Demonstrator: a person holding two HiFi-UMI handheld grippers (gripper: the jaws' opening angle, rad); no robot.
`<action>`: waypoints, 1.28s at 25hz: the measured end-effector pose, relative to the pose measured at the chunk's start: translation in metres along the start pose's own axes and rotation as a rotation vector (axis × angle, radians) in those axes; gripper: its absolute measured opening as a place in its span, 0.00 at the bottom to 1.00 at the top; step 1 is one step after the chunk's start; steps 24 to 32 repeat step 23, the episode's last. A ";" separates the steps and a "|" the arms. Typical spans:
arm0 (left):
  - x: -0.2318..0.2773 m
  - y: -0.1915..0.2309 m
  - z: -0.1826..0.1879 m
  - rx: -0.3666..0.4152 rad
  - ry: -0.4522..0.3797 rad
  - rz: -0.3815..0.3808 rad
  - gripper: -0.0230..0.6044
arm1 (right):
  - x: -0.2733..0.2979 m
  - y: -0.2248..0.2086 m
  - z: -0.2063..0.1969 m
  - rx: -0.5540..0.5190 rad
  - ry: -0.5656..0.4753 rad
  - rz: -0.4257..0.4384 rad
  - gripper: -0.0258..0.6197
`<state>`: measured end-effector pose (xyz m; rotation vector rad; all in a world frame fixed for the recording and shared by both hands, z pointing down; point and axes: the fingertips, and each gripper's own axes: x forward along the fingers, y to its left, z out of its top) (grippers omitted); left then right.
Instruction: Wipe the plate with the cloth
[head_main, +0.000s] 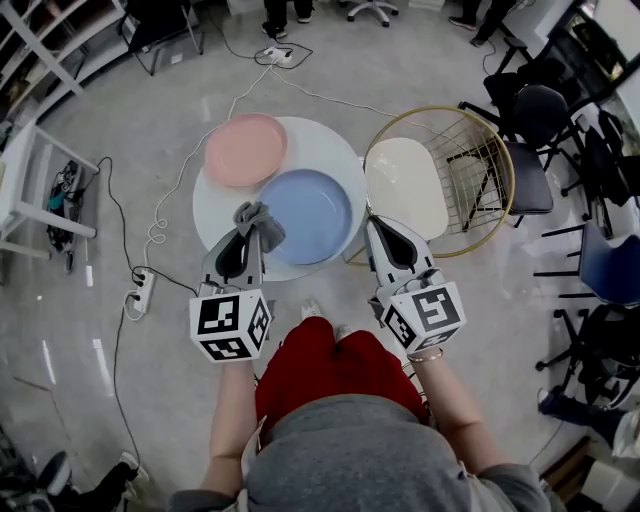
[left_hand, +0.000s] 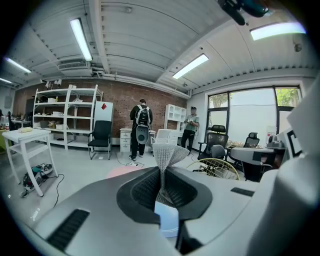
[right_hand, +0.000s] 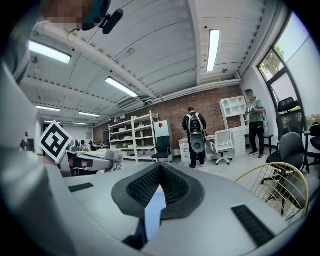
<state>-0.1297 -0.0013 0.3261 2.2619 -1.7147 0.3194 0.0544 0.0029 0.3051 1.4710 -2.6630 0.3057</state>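
A person seen from above works two hand-held grippers over a round white table in an open workshop. The left gripper has its jaws clamped on a grey cloth, which hangs bunched over the near left rim of a blue plate. The left gripper view shows the cloth pinched between the dark ribbed pads and fanning out above them, with the blue plate just below. The right gripper sits low at the plate's right edge, just beside the rim. In the right gripper view its jaws meet at the tips with nothing seen between them, and a strip of blue plate shows through the gap beneath. A pink plate lies on the far left of the table, touching or slightly overlapping the blue one. To the right, off the table, a cream plate rests inside a gold wire basket. A power strip and its white cable trail across the grey floor at left, and a person with a backpack stands by the brick wall
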 end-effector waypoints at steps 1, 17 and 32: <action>-0.004 -0.003 0.001 0.003 -0.005 0.006 0.09 | -0.004 0.001 0.001 -0.005 -0.006 0.012 0.08; -0.057 -0.037 0.005 0.032 -0.049 0.070 0.09 | -0.053 0.006 0.015 -0.016 -0.065 0.063 0.08; -0.072 -0.053 0.007 0.043 -0.074 0.074 0.09 | -0.073 0.005 0.016 -0.022 -0.088 0.074 0.08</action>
